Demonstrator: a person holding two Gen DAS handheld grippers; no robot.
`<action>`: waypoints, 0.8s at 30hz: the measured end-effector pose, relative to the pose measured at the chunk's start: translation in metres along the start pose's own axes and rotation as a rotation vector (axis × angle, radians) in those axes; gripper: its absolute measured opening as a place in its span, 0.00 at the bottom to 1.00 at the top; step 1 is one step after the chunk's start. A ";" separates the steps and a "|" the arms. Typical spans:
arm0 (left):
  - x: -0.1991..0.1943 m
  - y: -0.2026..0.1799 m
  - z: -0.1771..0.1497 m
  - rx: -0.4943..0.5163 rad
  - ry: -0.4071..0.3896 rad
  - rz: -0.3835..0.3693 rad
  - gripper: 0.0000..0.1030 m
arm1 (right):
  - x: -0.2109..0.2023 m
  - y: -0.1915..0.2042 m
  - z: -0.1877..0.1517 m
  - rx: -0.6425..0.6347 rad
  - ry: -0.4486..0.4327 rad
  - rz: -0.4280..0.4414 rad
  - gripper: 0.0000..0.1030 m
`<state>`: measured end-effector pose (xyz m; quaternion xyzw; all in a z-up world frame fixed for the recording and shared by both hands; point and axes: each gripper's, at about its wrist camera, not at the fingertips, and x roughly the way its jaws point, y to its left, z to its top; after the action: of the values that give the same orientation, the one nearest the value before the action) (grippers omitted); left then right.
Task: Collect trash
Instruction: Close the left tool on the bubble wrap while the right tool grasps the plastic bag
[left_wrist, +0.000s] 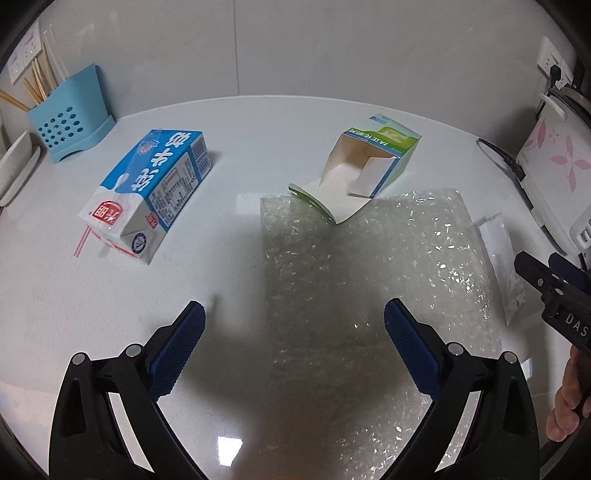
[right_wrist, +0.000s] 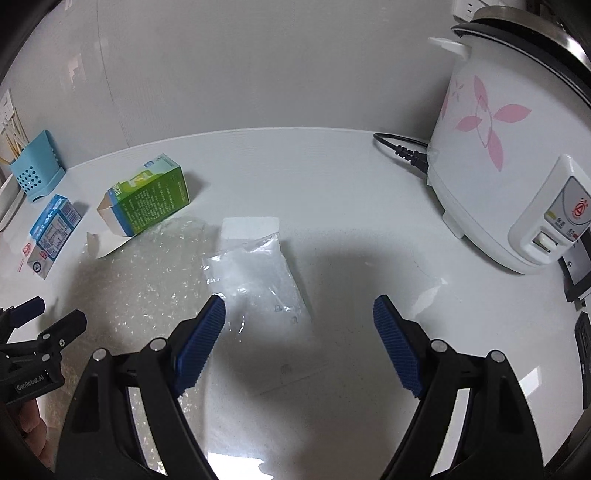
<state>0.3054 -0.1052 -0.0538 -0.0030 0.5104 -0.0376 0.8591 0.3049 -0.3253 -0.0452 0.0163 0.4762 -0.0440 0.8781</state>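
Note:
A blue and white milk carton (left_wrist: 147, 192) lies on its side on the white counter, also in the right wrist view (right_wrist: 51, 232). An opened green box (left_wrist: 369, 162) lies on its side with its flap on a sheet of bubble wrap (left_wrist: 369, 280); both also show in the right wrist view, the box (right_wrist: 151, 201) and the wrap (right_wrist: 147, 280). A clear plastic bag (right_wrist: 255, 273) lies right of the wrap, seen edge-on in the left wrist view (left_wrist: 498, 262). My left gripper (left_wrist: 293, 321) is open over the wrap's near edge. My right gripper (right_wrist: 299, 317) is open, its left finger over the bag.
A white rice cooker (right_wrist: 509, 155) with pink flowers and a black power cord (right_wrist: 402, 147) stands at the right. A blue utensil holder (left_wrist: 70, 114) with chopsticks stands at the back left by the wall. A small torn white scrap (right_wrist: 428, 295) lies on the counter.

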 end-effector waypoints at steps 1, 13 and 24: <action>0.003 -0.002 0.001 0.007 0.003 0.007 0.93 | 0.005 0.001 0.001 0.001 0.009 -0.006 0.77; 0.014 -0.007 0.009 0.016 0.046 -0.003 0.75 | 0.033 0.008 0.000 0.022 0.063 0.036 0.57; 0.002 -0.006 0.002 0.005 0.076 -0.055 0.20 | 0.023 0.005 -0.006 0.046 0.055 0.052 0.09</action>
<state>0.3071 -0.1112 -0.0542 -0.0135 0.5422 -0.0623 0.8379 0.3128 -0.3213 -0.0679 0.0498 0.4986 -0.0316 0.8648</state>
